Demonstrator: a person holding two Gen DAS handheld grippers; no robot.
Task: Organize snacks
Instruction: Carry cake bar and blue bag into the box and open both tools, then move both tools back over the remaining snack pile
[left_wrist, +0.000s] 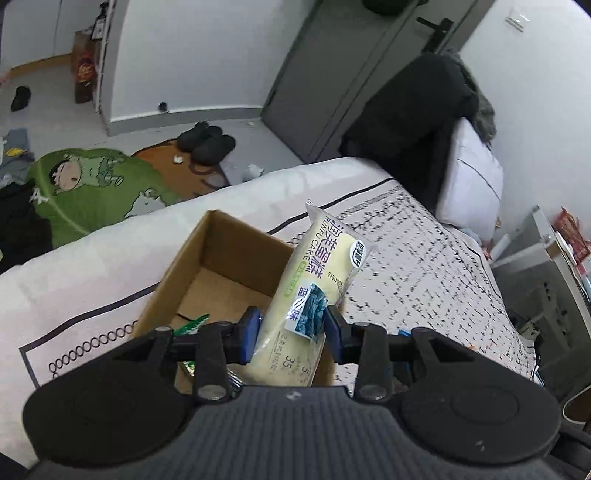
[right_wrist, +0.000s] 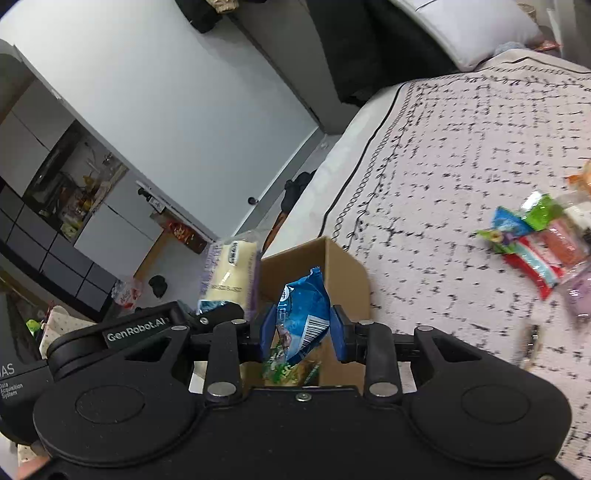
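Observation:
My left gripper (left_wrist: 291, 334) is shut on a pale yellow cake packet (left_wrist: 317, 269) and holds it upright over the open cardboard box (left_wrist: 221, 273) on the bed. The same packet (right_wrist: 229, 273) and the left gripper show in the right wrist view. My right gripper (right_wrist: 303, 332) is shut on a blue snack packet (right_wrist: 304, 314) just above the box (right_wrist: 332, 266). Green snack packets (right_wrist: 291, 369) lie inside the box. A pile of loose snacks (right_wrist: 543, 240) lies on the bedspread at the right.
The box stands near the bed's edge (left_wrist: 110, 236). A white pillow (left_wrist: 469, 177) and dark clothes (left_wrist: 413, 110) lie at the head of the bed. Slippers (left_wrist: 207, 142) and a green rug (left_wrist: 92, 184) are on the floor beyond.

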